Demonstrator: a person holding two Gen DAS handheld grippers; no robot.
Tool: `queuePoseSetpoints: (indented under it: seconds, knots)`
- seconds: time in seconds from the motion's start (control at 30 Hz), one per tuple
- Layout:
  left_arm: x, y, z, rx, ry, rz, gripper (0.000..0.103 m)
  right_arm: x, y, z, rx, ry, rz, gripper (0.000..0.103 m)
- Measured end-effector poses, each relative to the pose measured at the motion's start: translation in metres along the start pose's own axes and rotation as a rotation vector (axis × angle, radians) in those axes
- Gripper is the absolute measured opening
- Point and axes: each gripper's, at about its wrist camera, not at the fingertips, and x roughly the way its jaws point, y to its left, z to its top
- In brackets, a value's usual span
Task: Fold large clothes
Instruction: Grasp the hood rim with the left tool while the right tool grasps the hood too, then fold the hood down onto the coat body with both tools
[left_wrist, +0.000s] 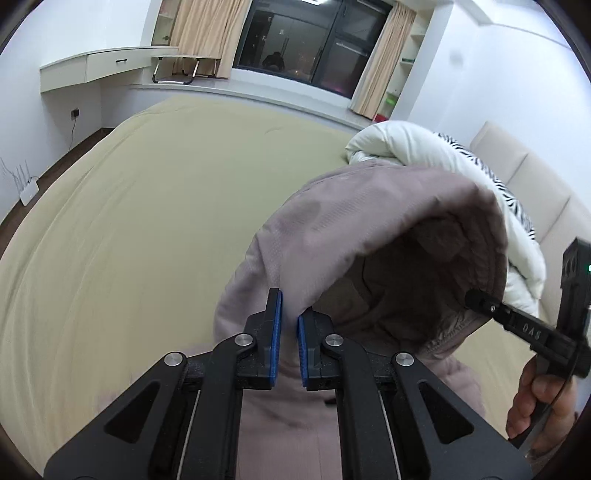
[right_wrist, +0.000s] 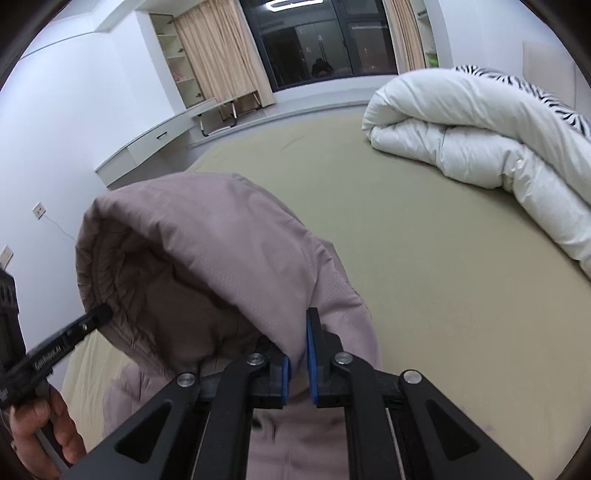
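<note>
Here, both tools clamped on the jacket's (left_wrist: 369, 221) hood rim, raised over the bed (left_wrist: 129, 221); left tool (left_wrist: 290, 325) pinching the left edge, right tool (right_wrist: 298, 354) the right edge; hood opening spanning between them, body hanging below toward the holder; neither hand nearer; probably laying flat next.

My matt black plastic fingers (left_wrist: 274, 325) with ribbed blue pads, padded mauve jacket (left_wrist: 369, 229) in fine-dimpled matt cloth, smooth beige bed (left_wrist: 147, 206) sheet, puffy white duvet (right_wrist: 480, 147).
</note>
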Motion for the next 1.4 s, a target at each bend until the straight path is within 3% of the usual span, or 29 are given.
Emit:
queuePoseSetpoints:
  seconds: [0.1, 0.33, 0.57, 0.63, 0.67, 0.7, 0.83, 0.93, 1.03, 1.17, 1.27, 1.33, 1.37, 1.4]
  knots:
    - [-0.041, 0.0, -0.032, -0.001, -0.007, -0.01, 0.007, -0.035, 0.003, -0.038, -0.023, -0.008, -0.001, 0.009]
    - [-0.116, 0.01, -0.122, -0.05, 0.025, -0.047, 0.006, -0.088, -0.008, -0.139, 0.053, 0.025, 0.021, 0.009]
    - [-0.124, 0.022, -0.215, -0.089, 0.196, -0.054, 0.006, -0.065, -0.036, -0.203, 0.183, 0.157, -0.005, 0.011]
    - [-0.132, 0.031, -0.239, -0.096, 0.243, -0.051, 0.006, -0.069, -0.049, -0.211, 0.225, 0.184, -0.018, 0.024]
    - [-0.138, 0.036, -0.246, -0.112, 0.257, -0.051, 0.006, -0.076, -0.055, -0.213, 0.246, 0.179, -0.02, 0.037]
    - [-0.146, 0.04, -0.25, -0.126, 0.252, -0.052, 0.006, -0.085, -0.06, -0.214, 0.258, 0.16, -0.024, 0.039]
    - [-0.189, 0.033, -0.213, -0.061, 0.108, -0.063, 0.006, -0.125, -0.06, -0.192, 0.283, 0.064, 0.037, 0.039]
    - [-0.201, 0.003, -0.17, 0.064, 0.015, -0.099, 0.006, -0.139, -0.025, -0.157, 0.187, -0.008, 0.1, 0.039]
    - [-0.195, -0.023, -0.134, 0.161, -0.041, -0.127, 0.006, -0.127, 0.009, -0.131, 0.108, -0.024, 0.143, 0.037]
    - [-0.143, -0.033, -0.115, 0.155, 0.068, -0.123, 0.006, -0.093, 0.034, -0.11, 0.068, -0.001, 0.148, 0.034]
    - [-0.088, -0.02, -0.107, 0.156, 0.172, -0.048, 0.006, -0.05, 0.035, -0.104, 0.053, 0.07, 0.093, 0.034]
    - [-0.069, -0.006, -0.129, 0.109, 0.226, -0.042, 0.006, -0.017, 0.026, -0.113, 0.07, 0.158, 0.052, 0.033]
    - [-0.059, -0.002, -0.142, 0.068, 0.25, -0.057, 0.006, -0.003, 0.018, -0.121, 0.078, 0.2, 0.037, 0.022]
    - [-0.05, 0.003, -0.151, 0.039, 0.263, -0.064, 0.006, 0.01, 0.012, -0.131, 0.078, 0.23, 0.012, 0.001]
